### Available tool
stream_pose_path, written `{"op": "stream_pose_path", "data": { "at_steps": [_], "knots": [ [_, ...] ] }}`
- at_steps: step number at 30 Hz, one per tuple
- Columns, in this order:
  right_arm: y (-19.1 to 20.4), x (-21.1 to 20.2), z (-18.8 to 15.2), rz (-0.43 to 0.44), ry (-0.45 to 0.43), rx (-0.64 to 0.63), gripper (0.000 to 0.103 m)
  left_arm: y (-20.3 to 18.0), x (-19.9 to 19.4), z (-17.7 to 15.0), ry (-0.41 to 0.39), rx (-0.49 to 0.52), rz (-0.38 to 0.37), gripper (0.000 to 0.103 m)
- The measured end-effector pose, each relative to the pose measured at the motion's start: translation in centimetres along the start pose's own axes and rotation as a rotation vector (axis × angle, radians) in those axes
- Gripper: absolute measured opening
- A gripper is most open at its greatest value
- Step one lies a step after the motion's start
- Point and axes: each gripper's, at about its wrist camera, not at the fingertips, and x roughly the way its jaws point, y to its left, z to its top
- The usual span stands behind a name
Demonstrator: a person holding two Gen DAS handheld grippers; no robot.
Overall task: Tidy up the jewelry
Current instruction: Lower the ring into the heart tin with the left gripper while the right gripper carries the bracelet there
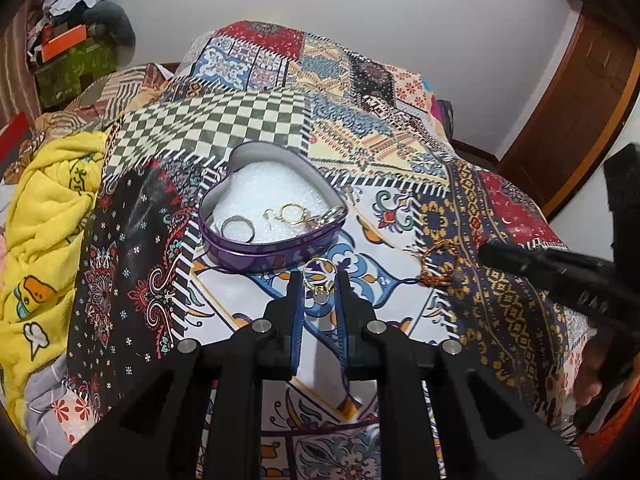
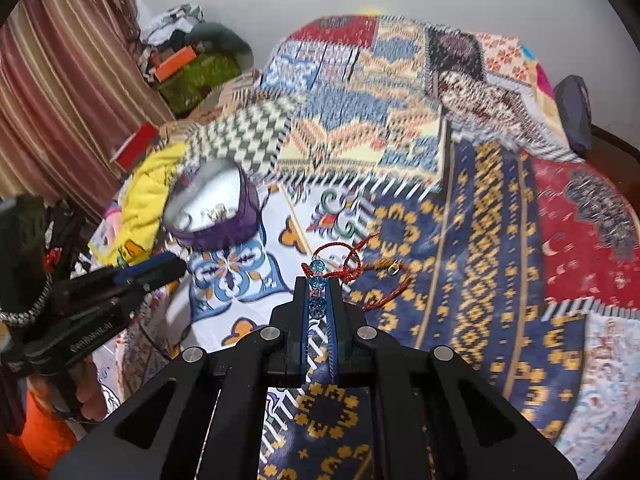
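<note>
A purple heart-shaped tin (image 1: 276, 250) with white foam lining sits on the patchwork bedspread; it holds a silver ring (image 1: 238, 229) and a gold hoop earring (image 1: 292, 213). My left gripper (image 1: 319, 280) is shut on a second gold hoop earring (image 1: 319, 278), just in front of the tin. My right gripper (image 2: 319, 284) is shut on a red-cord bracelet with blue beads (image 2: 318, 280), lifted above the bedspread. A brown-orange braided bracelet (image 1: 438, 266) lies on the bedspread to the right; it also shows in the right wrist view (image 2: 394, 280). The tin (image 2: 218, 216) looks blurred there.
A yellow towel (image 1: 44, 216) is bunched at the left of the bedspread. The right gripper's body (image 1: 560, 276) shows at the right of the left wrist view; the left gripper's body (image 2: 100, 296) at the left of the right view. A wooden door (image 1: 576, 112) stands far right.
</note>
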Motion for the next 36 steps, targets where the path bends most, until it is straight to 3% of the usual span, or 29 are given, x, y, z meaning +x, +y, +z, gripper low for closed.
{"op": "stream_pose_path", "data": {
  "at_steps": [15,24,36],
  "knots": [
    [3.6,-2.4,3.1,0.059,-0.11,-0.074,0.007,0.3,-3.8,1.3,-0.084,0.02,0.025,0.013],
    [6.6,-0.2,5.2,0.113,-0.113,-0.129,0.007,1.8,-3.7,3.0,-0.115,0.02,0.053,0.013],
    [8.4,5.1,7.5,0.143,-0.046,-0.156,0.007,3.0,-0.2,4.4,-0.092,0.022,0.033,0.013]
  ]
}}
